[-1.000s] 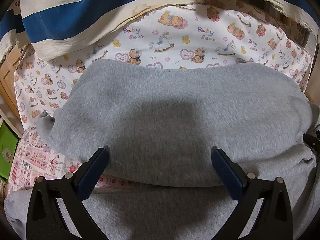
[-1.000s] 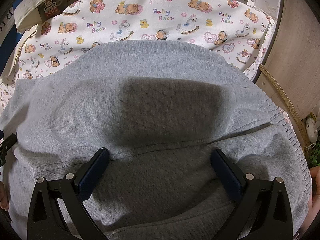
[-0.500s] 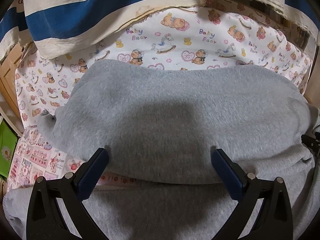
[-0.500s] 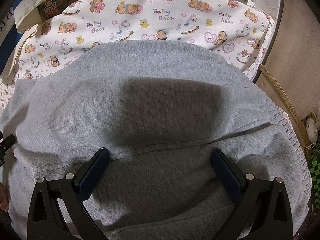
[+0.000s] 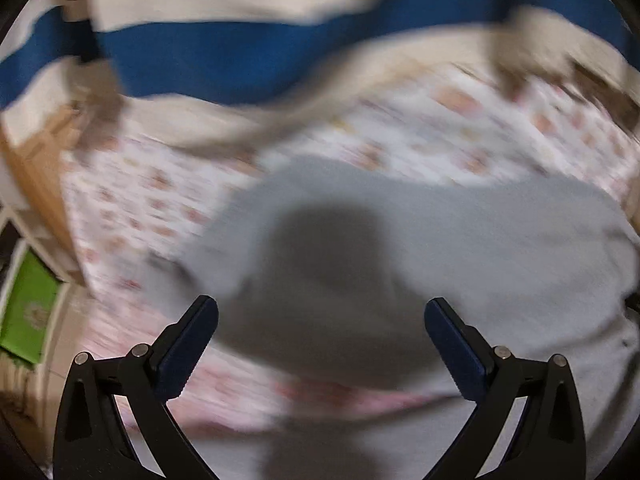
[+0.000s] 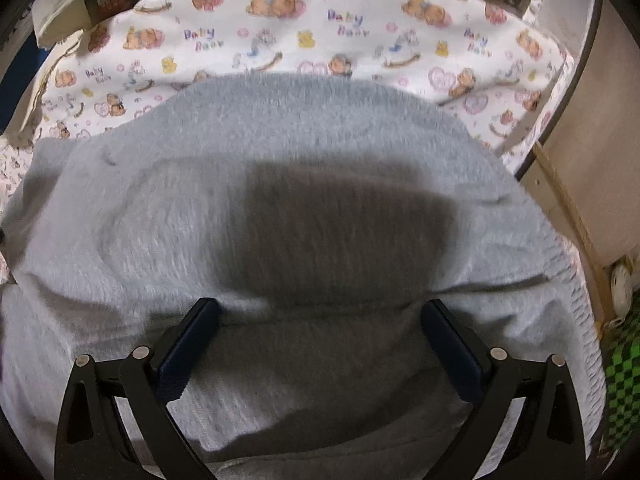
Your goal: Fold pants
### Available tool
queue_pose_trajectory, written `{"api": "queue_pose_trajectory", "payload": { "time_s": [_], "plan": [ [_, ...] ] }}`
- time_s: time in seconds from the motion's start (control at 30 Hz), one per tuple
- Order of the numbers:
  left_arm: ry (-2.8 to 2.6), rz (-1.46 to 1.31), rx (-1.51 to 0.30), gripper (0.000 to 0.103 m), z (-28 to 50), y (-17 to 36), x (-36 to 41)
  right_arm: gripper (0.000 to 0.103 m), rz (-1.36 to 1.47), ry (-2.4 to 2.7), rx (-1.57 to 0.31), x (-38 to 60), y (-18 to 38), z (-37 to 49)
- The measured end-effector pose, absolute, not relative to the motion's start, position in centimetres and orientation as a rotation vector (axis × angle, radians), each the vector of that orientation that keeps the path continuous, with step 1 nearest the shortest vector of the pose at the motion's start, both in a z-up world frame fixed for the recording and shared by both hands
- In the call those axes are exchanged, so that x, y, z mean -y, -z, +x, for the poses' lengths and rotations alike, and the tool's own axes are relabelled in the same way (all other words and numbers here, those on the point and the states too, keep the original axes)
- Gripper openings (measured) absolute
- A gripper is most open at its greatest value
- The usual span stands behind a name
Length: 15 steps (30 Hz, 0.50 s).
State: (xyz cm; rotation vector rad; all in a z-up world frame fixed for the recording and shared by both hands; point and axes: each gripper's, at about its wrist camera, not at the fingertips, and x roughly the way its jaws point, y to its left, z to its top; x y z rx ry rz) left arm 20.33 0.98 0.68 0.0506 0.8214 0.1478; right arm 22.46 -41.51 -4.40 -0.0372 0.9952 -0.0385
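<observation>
Grey fleece pants (image 6: 304, 184) lie folded over on a baby-bear print sheet (image 6: 280, 36). In the right wrist view they fill the middle, with the elastic waistband (image 6: 576, 292) at the right edge. My right gripper (image 6: 320, 312) is open and empty, hovering over the fold line. In the left wrist view, blurred by motion, the pants (image 5: 460, 248) sit centre and right. My left gripper (image 5: 320, 312) is open and empty above the pants' near left edge.
A cream and blue striped cloth (image 5: 256, 56) hangs across the back in the left wrist view. Wooden furniture (image 6: 608, 152) stands to the right of the sheet. A green item (image 5: 28, 312) sits at the far left beyond a wooden edge.
My left gripper has pulled back and swung left fast, blurring its view; the pants now sit further right in it. The right gripper has drawn back slightly. Both stay open.
</observation>
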Motion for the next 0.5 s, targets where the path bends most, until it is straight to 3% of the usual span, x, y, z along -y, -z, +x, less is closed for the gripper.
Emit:
{"api": "queue_pose_trajectory", "payload": {
  "time_s": [0.13,0.2,0.27,0.5],
  "plan": [
    [-0.241,0.0,-0.839,0.099,22.9,-1.6,-7.6,0.097,-0.023,0.04,-0.963,40.7,3.3,23.5],
    [-0.263,-0.035,-0.864,0.086,24.3,-1.1,-10.6,0.097,-0.022,0.033,-0.947,39.9,2.6,24.2],
    [-0.22,-0.085,-0.879,0.082,25.7,-0.4,-12.5,0.096,-0.029,0.028,-0.921,39.0,2.0,24.7],
    [-0.153,-0.136,-0.908,0.082,31.9,2.1,-14.0,0.093,0.023,-0.067,-0.821,35.4,-1.6,26.9]
  ]
}}
